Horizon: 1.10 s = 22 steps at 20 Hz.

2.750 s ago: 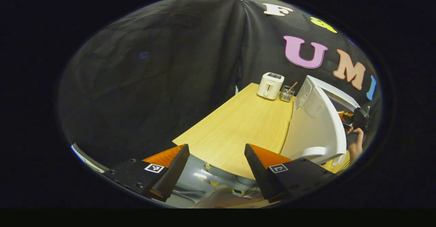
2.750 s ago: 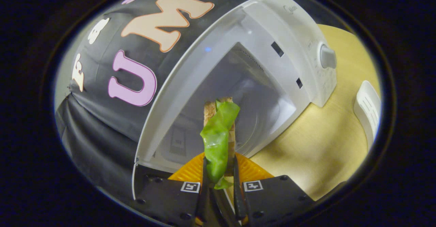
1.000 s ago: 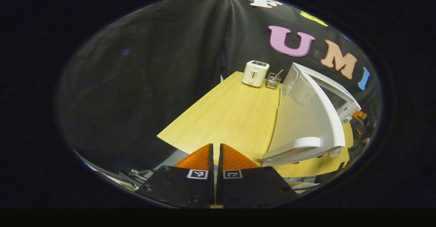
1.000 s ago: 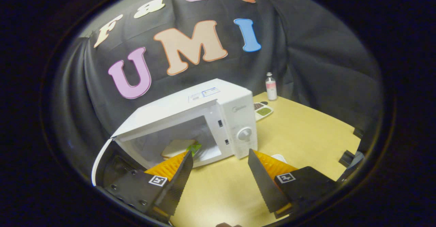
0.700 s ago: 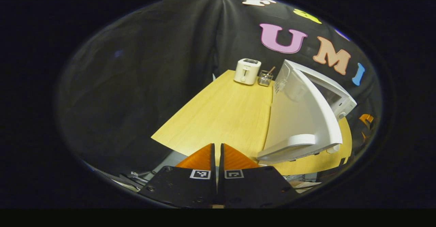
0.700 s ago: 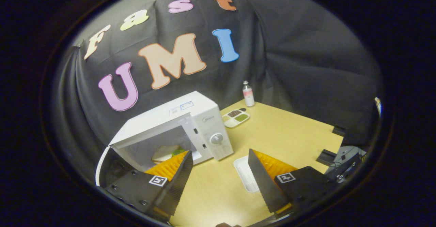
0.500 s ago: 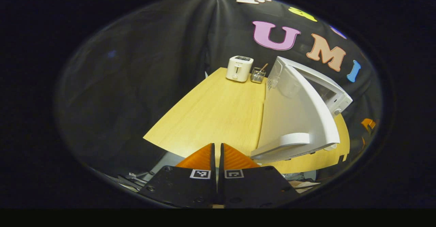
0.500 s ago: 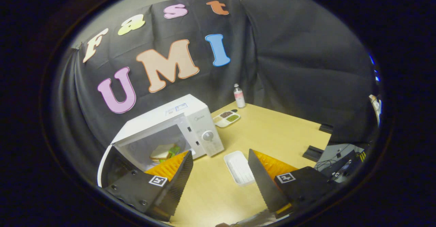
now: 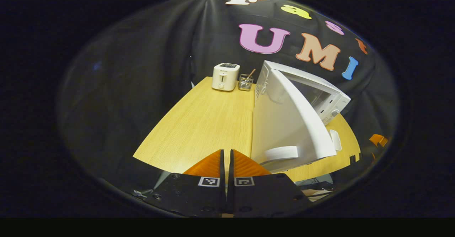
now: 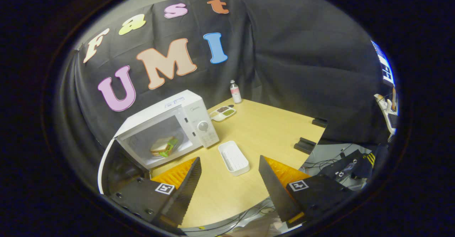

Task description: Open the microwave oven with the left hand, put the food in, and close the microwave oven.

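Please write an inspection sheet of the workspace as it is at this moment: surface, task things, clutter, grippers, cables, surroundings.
Surface: wooden table, bare in the middle.
Job's things: microwave oven with door swung open; sandwich lies inside.
Clutter: white tray in front of the microwave oven; divided dish and bottle behind; toaster and wire holder at the far edge.
Grippers: left gripper shut, holding nothing; right gripper open, empty.
Cables: cables below the table edge.
Surroundings: black cloth wall.
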### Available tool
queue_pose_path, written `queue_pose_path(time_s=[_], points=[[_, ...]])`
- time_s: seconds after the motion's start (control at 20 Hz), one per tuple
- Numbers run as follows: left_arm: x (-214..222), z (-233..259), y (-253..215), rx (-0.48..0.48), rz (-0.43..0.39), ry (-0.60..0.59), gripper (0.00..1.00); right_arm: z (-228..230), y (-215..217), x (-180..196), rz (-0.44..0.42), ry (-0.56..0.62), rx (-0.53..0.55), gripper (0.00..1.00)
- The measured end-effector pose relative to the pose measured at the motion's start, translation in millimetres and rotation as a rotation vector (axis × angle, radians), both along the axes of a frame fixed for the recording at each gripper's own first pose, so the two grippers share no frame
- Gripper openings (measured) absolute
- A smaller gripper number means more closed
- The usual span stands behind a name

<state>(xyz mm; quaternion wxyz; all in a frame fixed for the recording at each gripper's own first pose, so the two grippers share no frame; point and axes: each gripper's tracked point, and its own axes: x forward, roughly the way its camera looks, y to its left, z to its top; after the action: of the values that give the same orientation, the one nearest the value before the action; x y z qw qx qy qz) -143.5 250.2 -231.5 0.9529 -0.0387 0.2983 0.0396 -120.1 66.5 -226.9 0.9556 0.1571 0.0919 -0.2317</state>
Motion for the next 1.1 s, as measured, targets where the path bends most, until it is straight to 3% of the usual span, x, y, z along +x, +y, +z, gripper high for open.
queue_pose_path(time_s=[0.05, 0.1, 0.15, 0.2, 0.4, 0.45, 0.5, 0.75, 1.1], points=[[2.5, -1.0, -4.1, 0.002, -0.013, 0.001, 0.02, -2.0, -0.4, -0.3, -0.002, 0.006, 0.005, 1.00], [4.6, -0.8, -7.1, 0.007, -0.025, 0.001, 0.02, -4.4, 0.2, -0.9, 0.002, 0.018, 0.006, 0.92], [6.5, -1.0, -9.3, 0.013, -0.034, 0.001, 0.01, -6.0, -0.7, 0.9, 0.005, 0.029, 0.000, 0.92], [8.4, -1.2, -12.4, 0.017, -0.043, 0.003, 0.01, -4.7, -2.7, 1.6, 0.009, 0.034, -0.006, 1.00], [11.4, -1.1, -21.6, 0.035, -0.039, 0.013, 0.01, -2.4, -9.0, 10.8, 0.037, 0.054, -0.018, 1.00], [11.3, -1.7, -25.8, 0.033, -0.041, 0.019, 0.01, -1.7, -11.2, 15.0, 0.041, 0.056, -0.016, 0.92], [11.5, -1.2, -31.7, 0.035, -0.046, 0.023, 0.01, -3.1, -14.5, 18.4, 0.046, 0.065, -0.012, 1.00], [24.3, 3.4, -75.5, 0.069, -0.103, 0.025, 0.00, -9.4, -30.1, 38.2, 0.077, 0.106, 0.014, 1.00], [49.9, 10.3, -144.3, 0.107, -0.211, 0.024, 0.01, 15.7, -51.1, 68.5, 0.130, 0.069, -0.029, 0.99]])
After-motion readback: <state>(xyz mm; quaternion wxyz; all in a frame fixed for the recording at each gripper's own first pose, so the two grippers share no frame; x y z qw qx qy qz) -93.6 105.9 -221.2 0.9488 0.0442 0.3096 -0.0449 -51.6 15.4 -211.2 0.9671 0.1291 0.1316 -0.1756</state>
